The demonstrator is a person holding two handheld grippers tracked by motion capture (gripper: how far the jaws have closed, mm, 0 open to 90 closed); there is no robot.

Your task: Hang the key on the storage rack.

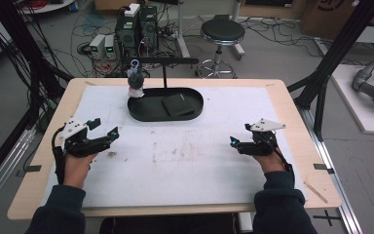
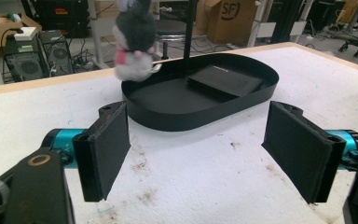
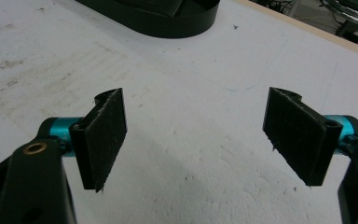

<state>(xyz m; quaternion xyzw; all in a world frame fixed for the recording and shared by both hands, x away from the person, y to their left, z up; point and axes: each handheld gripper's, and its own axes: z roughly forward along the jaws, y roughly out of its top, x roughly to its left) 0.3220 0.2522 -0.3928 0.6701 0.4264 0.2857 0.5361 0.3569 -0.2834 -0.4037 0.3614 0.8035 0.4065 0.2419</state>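
Note:
A black oval tray (image 1: 148, 116) lies at the back middle of the white mat, with a flat black pad (image 1: 177, 104) in its right half. A thin black post (image 1: 164, 75) rises from the tray and carries a crossbar. A grey and white plush toy (image 1: 136, 84) hangs over the tray's left end. My left gripper (image 1: 105, 127) hovers at the mat's left, open and empty, pointing toward the tray (image 2: 191, 119) and the plush toy (image 2: 134, 39). My right gripper (image 1: 240, 134) is at the mat's right, open with nothing between its pads (image 3: 103, 135).
The white mat (image 1: 185, 165) is stained near its middle and covers most of the wooden table (image 1: 53, 131). Beyond the far edge stand a round stool (image 1: 222, 32), computer boxes (image 1: 136, 29) and loose cables. Black frame posts (image 1: 328, 63) rise at the right.

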